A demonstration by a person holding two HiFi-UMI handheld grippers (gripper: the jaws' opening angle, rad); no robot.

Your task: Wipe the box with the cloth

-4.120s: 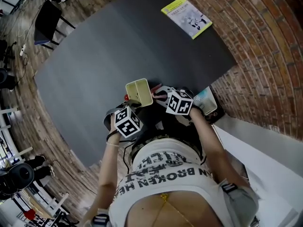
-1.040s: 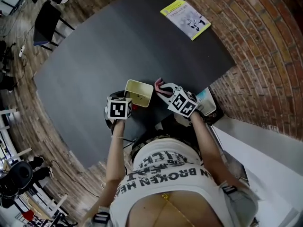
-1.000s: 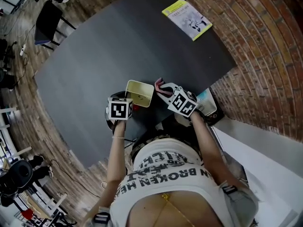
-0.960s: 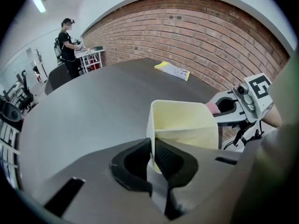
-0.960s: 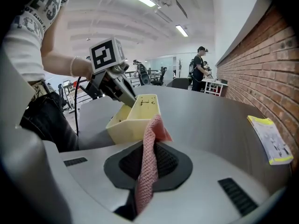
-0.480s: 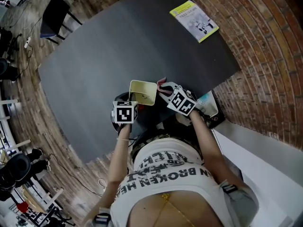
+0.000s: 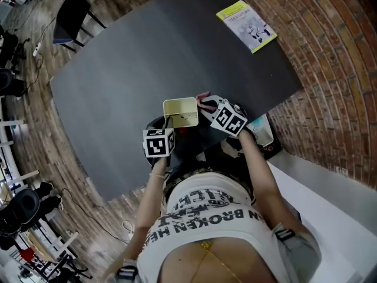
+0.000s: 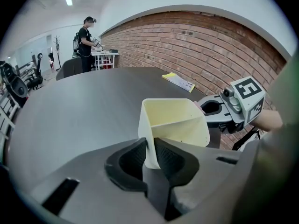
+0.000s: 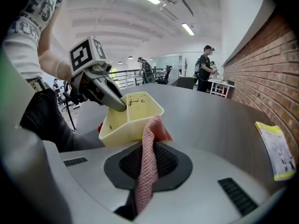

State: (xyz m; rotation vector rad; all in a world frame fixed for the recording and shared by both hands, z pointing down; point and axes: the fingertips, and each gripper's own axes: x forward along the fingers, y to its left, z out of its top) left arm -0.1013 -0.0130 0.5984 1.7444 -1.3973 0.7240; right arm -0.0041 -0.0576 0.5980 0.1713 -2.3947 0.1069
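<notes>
My left gripper (image 8: pixel 150 146) pinches the box (image 8: pixel 180 125) wall — jaws just eased wider — so I risk knocking it loose with the cloth (image 9: pixel 150 134) my right gripper (image 9: pixel 148 150) clamps.

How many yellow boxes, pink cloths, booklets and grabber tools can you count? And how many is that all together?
Yellow boxes: 1, the yellow box, its wall pinched in the left gripper, whose jaws have just been opening a little.
Pink cloths: 1, the pink cloth, in the right gripper.
Booklets: 1, the booklet.
Grippers: 2.
Total: 5.
</notes>
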